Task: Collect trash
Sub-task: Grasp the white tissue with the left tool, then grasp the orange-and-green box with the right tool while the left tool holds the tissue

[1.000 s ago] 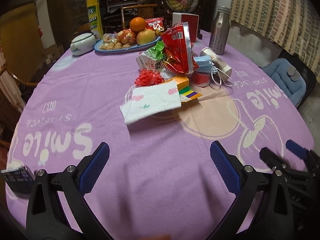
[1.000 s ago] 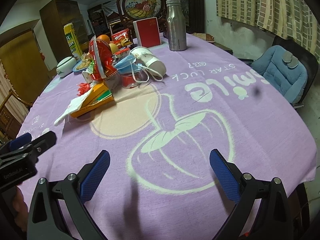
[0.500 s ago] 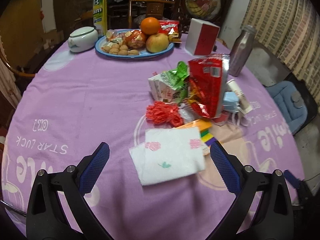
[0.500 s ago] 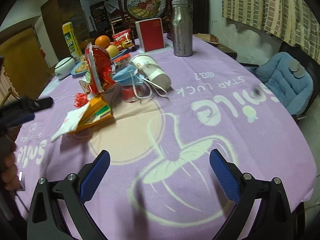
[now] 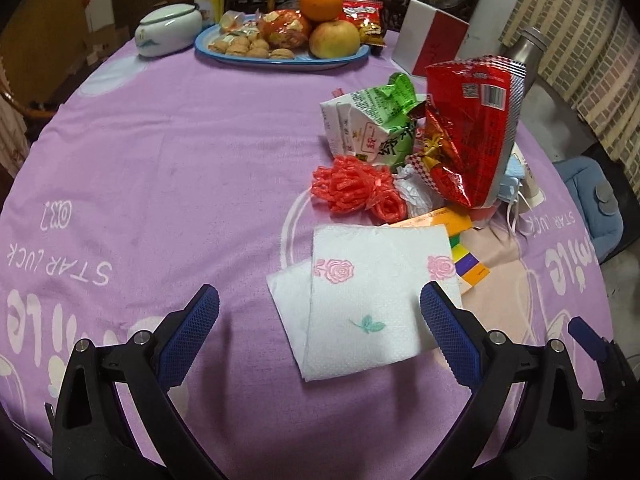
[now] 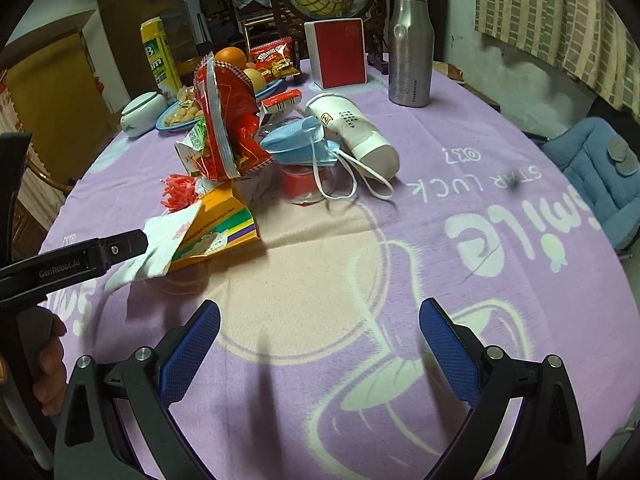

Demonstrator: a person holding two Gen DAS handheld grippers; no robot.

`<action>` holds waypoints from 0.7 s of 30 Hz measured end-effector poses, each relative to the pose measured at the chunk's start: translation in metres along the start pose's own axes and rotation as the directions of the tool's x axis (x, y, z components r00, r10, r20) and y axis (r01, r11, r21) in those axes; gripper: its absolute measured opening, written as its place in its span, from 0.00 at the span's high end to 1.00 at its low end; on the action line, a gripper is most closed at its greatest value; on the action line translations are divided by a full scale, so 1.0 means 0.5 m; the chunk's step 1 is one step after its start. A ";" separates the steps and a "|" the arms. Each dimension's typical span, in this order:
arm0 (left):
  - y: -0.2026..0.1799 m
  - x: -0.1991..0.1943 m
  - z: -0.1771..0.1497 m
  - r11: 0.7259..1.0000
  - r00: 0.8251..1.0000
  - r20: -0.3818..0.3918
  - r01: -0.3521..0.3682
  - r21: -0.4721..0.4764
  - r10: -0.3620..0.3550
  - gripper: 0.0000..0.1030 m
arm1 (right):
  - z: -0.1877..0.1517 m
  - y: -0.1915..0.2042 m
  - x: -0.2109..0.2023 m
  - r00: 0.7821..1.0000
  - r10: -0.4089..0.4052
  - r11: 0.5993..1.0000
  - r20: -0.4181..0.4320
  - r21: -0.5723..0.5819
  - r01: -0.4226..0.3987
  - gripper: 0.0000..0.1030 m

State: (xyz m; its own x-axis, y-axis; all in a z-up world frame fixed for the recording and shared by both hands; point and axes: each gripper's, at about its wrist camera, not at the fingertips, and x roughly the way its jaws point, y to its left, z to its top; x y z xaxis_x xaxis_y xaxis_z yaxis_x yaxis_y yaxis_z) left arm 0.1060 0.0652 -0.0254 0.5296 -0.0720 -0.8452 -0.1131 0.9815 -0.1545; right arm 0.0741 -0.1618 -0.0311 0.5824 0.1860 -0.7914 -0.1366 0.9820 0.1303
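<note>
Left wrist view: left gripper [image 5: 319,334] spread wide, nothing held, poised over the purple tablecloth [image 5: 160,168]. White paper napkin [image 5: 368,300] with rose print flat between the fingers, its right edge touching the right finger [image 5: 448,336]. Just beyond the napkin, a trash pile: orange carton [image 5: 468,256] partly under the napkin, red plastic netting [image 5: 352,190], crumpled white wrapper [image 5: 416,192], green-and-white packet [image 5: 372,128], tall red snack bag [image 5: 472,128]. Farther back, blue fruit plate [image 5: 248,58] and white lidded dish [image 5: 168,30].

Right wrist view: right gripper [image 6: 319,338] also fully open, empty, above a bare stretch of cloth, well apart from the pile. Blue face mask [image 6: 300,142] draped over a small red-filled jar [image 6: 300,184]; white paper cup [image 6: 352,128] lying on its side, touching the mask. Steel bottle [image 6: 412,46] and red box [image 6: 340,56] upright behind. Left gripper's finger tip near the napkin at left edge.
</note>
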 end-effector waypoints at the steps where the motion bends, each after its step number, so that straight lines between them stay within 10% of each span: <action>1: 0.001 0.003 -0.001 1.000 1.000 -0.005 -0.002 -0.003 0.002 0.06 | -0.001 0.001 0.002 1.000 0.000 1.000 -0.001 0.002 0.000 0.05; 8: -0.013 0.036 -0.009 1.000 0.999 -0.044 -0.015 0.010 0.016 0.09 | -0.016 -0.011 -0.011 1.000 0.007 1.000 0.004 0.015 -0.007 0.05; 16: -0.023 0.032 -0.013 0.999 1.000 -0.014 0.017 0.047 -0.016 0.81 | -0.043 -0.057 -0.042 1.000 -0.007 0.998 0.021 0.069 0.006 0.05; 21: 0.003 -0.015 0.003 0.992 0.989 0.073 0.128 -0.019 -0.126 0.89 | -0.051 -0.075 -0.056 0.999 -0.025 0.996 0.032 0.090 0.022 0.05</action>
State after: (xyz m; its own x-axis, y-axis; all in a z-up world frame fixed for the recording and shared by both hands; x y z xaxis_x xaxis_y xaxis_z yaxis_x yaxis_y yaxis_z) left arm 0.1032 0.0675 -0.0184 0.5993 -0.1822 -0.7795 -0.0606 0.9606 -0.2711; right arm 0.0424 -0.2045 -0.0288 0.6112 0.1624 -0.7746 -0.0513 0.9848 0.1660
